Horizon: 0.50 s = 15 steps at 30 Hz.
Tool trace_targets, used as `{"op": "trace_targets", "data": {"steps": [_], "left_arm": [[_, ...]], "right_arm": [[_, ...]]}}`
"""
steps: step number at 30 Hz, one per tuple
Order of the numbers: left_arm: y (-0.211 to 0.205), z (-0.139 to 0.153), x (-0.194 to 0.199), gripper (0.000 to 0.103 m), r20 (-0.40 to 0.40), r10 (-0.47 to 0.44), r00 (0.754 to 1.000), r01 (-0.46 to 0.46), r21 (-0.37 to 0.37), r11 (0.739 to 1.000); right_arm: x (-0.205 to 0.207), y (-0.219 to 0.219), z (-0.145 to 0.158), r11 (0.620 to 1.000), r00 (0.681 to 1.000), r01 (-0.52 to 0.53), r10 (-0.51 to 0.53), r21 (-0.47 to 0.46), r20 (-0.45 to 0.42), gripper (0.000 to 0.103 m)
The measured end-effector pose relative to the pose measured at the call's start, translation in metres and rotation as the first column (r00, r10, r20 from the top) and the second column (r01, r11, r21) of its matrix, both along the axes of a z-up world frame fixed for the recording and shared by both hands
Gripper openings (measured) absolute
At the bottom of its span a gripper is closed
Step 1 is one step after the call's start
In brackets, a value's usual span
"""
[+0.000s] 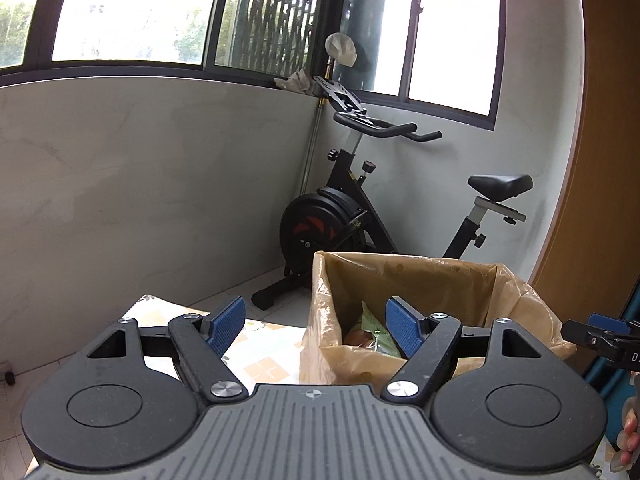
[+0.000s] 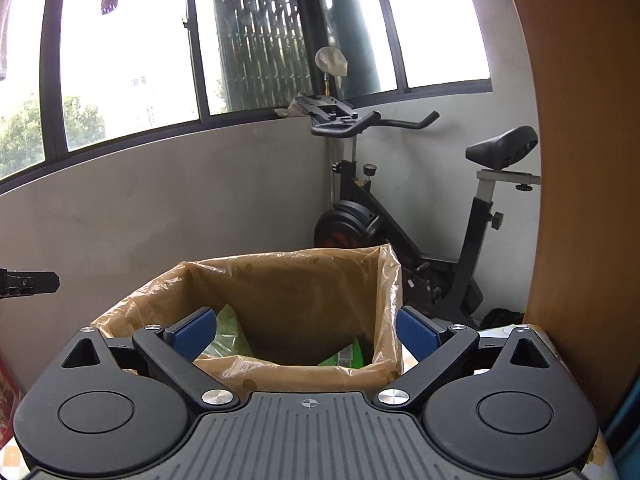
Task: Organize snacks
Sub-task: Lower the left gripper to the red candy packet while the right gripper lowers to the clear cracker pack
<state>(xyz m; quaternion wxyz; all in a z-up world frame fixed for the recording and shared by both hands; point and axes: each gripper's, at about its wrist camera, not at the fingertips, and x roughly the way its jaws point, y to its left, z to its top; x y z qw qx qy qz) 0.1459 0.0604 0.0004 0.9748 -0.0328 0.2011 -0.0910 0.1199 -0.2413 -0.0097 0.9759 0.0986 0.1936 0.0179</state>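
Observation:
A square bin lined with a tan plastic bag [image 1: 440, 280] [image 2: 280, 280] stands on the patterned table. Green snack packets [image 1: 374, 330] [image 2: 228, 336] lie inside it, one over something brown. My left gripper [image 1: 314, 322] is open, nothing between its blue pads; it hovers at the bin's near left corner. My right gripper [image 2: 306, 330] is open wide and empty, straddling the bin's near rim. The tip of the right gripper [image 1: 600, 334] shows at the left wrist view's right edge, and the left gripper's tip [image 2: 28, 282] at the right wrist view's left edge.
The table carries a pale patterned cloth [image 1: 256, 344]. Behind the bin a black exercise bike [image 1: 360, 216] [image 2: 420, 240] stands in the corner under the windows. A wooden panel [image 2: 580, 160] rises at the right. A hand's fingers [image 1: 628, 436] show at the lower right.

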Motion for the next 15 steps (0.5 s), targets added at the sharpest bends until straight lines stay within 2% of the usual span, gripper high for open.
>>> {"op": "trace_targets", "data": {"steps": [7,15], "left_arm": [[0.023,-0.015,-0.026,0.079,-0.025,0.041,0.999,-0.042,-0.016,0.999],[0.037,-0.046,-0.049,0.079,-0.068,0.071,0.995,-0.073,-0.019,0.997]], "right_arm": [[-0.023,0.004,-0.011,1.000,1.000,-0.012,0.012,-0.012,-0.017,0.097],[-0.041,0.007,-0.034,1.000,0.998,-0.012,0.010,-0.024,-0.061,0.097]]}}
